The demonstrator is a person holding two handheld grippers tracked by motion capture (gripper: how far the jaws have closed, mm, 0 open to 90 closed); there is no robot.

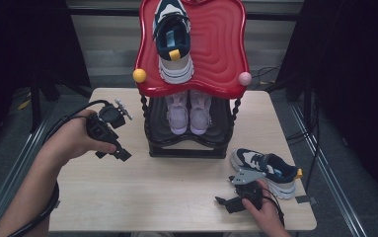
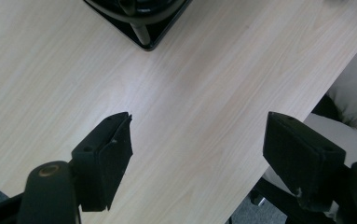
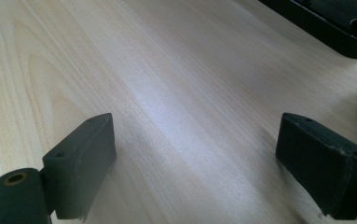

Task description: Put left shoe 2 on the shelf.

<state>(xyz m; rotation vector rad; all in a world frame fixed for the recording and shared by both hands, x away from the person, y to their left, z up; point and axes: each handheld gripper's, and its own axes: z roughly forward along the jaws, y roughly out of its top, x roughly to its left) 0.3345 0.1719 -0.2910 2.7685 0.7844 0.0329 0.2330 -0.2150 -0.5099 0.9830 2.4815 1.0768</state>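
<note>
From above, a person is sitting at a pale wooden table (image 1: pixel 176 187) and holding a black tool in each hand. The left gripper (image 1: pixel 122 154) is hanging over the table, just left of a black shoe rack (image 1: pixel 186 148) with a shiny red top (image 1: pixel 221 44). The right gripper (image 1: pixel 221 201) is lying low near the front edge of the table, pointing left. Just behind it, a dark blue and white shoe (image 1: pixel 268 170) is sitting on the table, close to the hand. Its twin, the shoe on top (image 1: pixel 172 42), is resting on the red shelf. Two pink shoes (image 1: pixel 189 111) are standing side by side on the lower shelf.

In the left gripper view, the left gripper (image 2: pixel 199 144) is pointing down at bare wood with its jaws wide apart, holding nothing. A corner of the rack is peeking in at the top.

In the right gripper view, the right gripper (image 3: pixel 195 163) is also gaping wide over bare wood, with nothing between its jaws.
</note>
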